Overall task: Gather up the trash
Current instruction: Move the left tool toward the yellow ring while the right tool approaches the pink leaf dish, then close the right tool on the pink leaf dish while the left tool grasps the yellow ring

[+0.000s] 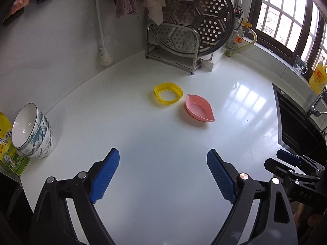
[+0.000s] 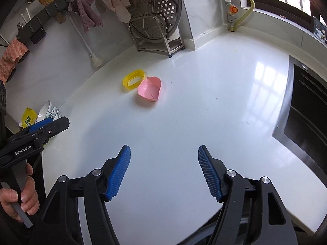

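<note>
A yellow plastic ring (image 1: pixel 168 93) lies on the white counter (image 1: pixel 163 143), with a pink leaf-shaped dish (image 1: pixel 199 108) right beside it. Both also show in the right wrist view, the ring (image 2: pixel 133 79) touching the dish (image 2: pixel 150 89). My left gripper (image 1: pixel 163 155) is open and empty, well short of them above the counter. My right gripper (image 2: pixel 164 153) is open and empty too, hovering over the counter's near part. The right gripper also shows at the left view's right edge (image 1: pixel 294 163), and the left gripper at the right view's left edge (image 2: pixel 40 130).
Stacked bowls (image 1: pixel 32 132) and a yellow packet (image 1: pixel 8 143) sit at the left. A steamer tray in a metal rack (image 1: pixel 184 30) stands at the back. A black sink (image 1: pixel 300 128) is at the right. A brush (image 1: pixel 103 55) and cloths hang on the wall.
</note>
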